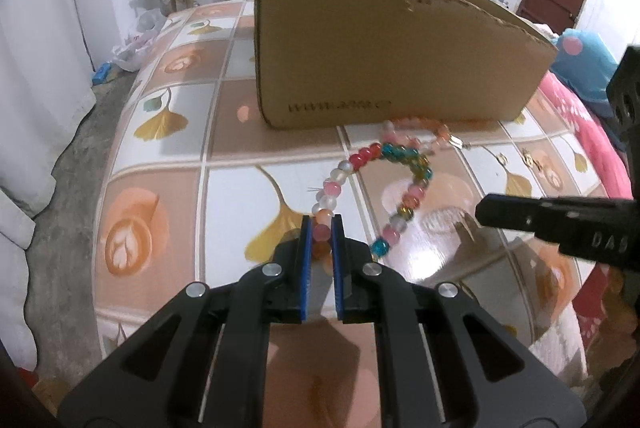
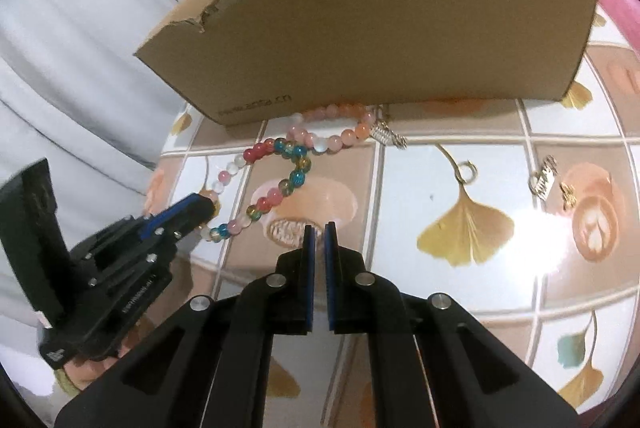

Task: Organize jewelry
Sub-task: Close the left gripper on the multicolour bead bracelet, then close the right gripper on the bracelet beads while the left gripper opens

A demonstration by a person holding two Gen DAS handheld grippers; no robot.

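Lying on the glossy counter point(image 2: 500, 260), patterned with ginkgo leaves: ahead of the right hand-held gripper point(image 2: 319, 228), a cardboard box point(image 2: 380, 28); before it, a peach bead bracelet point(image 2: 340, 132) touching a multicoloured bead strand point(image 2: 288, 168); ahead-right, small gold trinkets point(image 2: 548, 180).

Beads in front of the box

On the table point(image 2: 500, 268), the bead string point(image 1: 404, 164) lies before the cardboard box point(image 1: 380, 40); a bracelet point(image 2: 340, 126) touches the box's foot, small clasps point(image 2: 544, 180) further right.
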